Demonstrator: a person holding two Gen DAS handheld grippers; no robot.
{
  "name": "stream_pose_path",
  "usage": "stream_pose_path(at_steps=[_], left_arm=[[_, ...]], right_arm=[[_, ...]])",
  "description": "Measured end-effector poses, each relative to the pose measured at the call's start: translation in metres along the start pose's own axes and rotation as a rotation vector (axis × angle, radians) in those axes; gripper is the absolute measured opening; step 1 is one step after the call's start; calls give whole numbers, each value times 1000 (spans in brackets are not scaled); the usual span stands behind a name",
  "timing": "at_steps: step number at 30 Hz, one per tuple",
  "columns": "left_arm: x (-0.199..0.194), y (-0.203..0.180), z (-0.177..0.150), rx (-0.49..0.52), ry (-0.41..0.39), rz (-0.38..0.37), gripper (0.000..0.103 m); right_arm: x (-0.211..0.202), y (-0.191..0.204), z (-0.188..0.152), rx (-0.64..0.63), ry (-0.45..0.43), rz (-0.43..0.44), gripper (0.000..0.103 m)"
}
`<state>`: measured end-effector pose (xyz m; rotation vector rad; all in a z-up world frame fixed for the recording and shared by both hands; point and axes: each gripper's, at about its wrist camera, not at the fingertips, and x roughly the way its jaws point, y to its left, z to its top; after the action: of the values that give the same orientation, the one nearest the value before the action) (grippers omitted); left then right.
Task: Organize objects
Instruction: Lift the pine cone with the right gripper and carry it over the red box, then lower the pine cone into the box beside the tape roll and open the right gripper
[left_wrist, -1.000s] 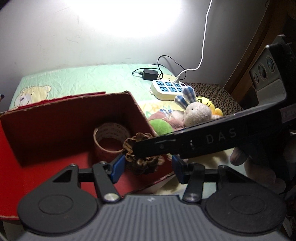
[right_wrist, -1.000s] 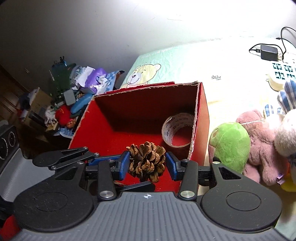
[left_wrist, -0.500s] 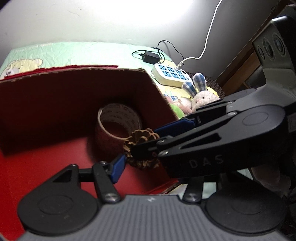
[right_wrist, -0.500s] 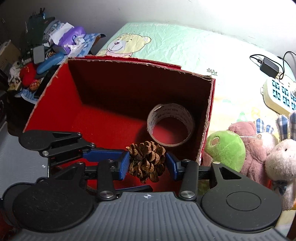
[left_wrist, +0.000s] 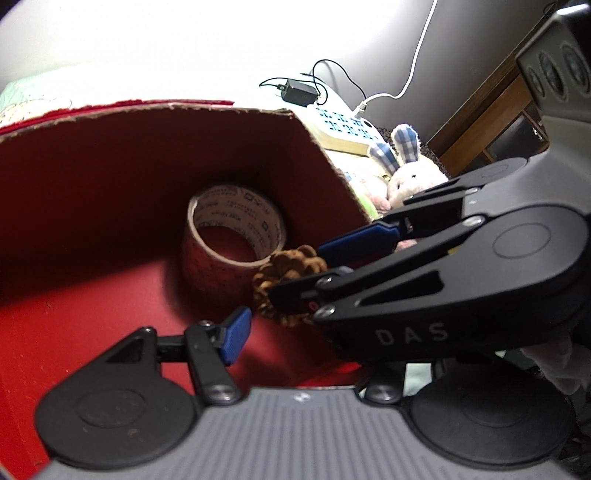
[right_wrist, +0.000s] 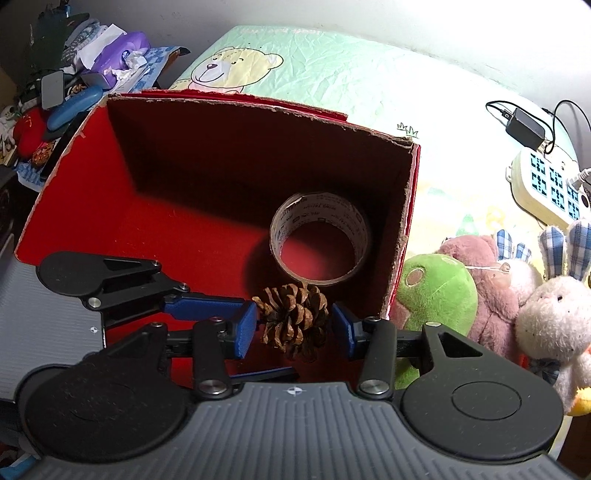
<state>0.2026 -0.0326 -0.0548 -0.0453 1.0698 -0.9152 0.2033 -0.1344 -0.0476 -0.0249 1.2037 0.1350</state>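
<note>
Brown scaly pine cone (right_wrist: 293, 320) between blue pads of right gripper (right_wrist: 293, 325), over red cardboard box (right_wrist: 155, 236) floor, near tape roll (right_wrist: 319, 243). Jaws just opening, slight gaps both sides. Left gripper (right_wrist: 207, 308) part-open alongside, holding nothing.

Brown pine cone (right_wrist: 293, 319) over open red box (right_wrist: 258, 122), just beside upright tape roll (right_wrist: 319, 240).
</note>
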Motion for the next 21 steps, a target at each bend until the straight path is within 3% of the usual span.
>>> stream_pose_path(at_steps=[6, 13, 21], left_arm=[[1, 4, -2, -15, 8, -7, 53], [3, 12, -6, -42, 10, 6, 53], [2, 8, -6, -26, 8, 79, 57]], right_arm=[[0, -2, -1, 7, -15, 4, 50], [-4, -12, -8, 88, -96, 64, 50], [-7, -18, -17, 165, -182, 110, 50]])
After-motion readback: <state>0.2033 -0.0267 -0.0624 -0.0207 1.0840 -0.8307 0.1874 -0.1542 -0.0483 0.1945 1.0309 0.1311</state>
